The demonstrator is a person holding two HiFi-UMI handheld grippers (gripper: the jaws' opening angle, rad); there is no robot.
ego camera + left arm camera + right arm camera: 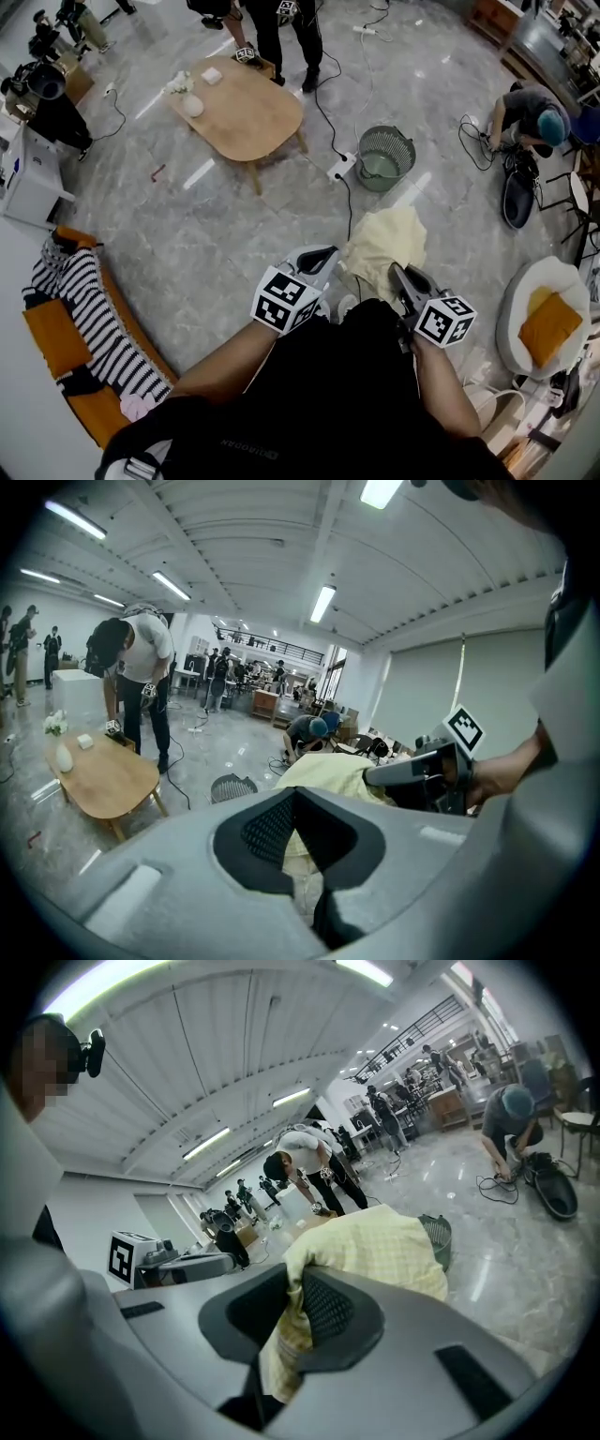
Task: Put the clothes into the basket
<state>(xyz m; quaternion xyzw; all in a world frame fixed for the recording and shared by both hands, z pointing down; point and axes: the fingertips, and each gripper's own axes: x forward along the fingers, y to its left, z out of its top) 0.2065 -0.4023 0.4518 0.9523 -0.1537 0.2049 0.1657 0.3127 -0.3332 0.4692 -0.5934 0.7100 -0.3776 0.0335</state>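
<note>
A pale yellow cloth (384, 248) hangs over the grey marble floor, stretched between my two grippers. My left gripper (323, 255) is shut on its left edge; in the left gripper view the cloth (323, 775) runs down between the jaws of that gripper (298, 803). My right gripper (398, 272) is shut on the right edge, where the fabric (375, 1251) is pinched and drapes over this gripper (298, 1288). A green mesh basket (385, 157) stands upright on the floor beyond the cloth, also visible as the basket (232, 787) and the basket (437, 1234).
A wooden table (246, 108) stands left of the basket, with people behind it. A cable and power strip (339, 167) lie beside the basket. A person (530, 112) crouches at the right. A sofa with striped clothes (89, 319) sits left; a white chair (548, 319) right.
</note>
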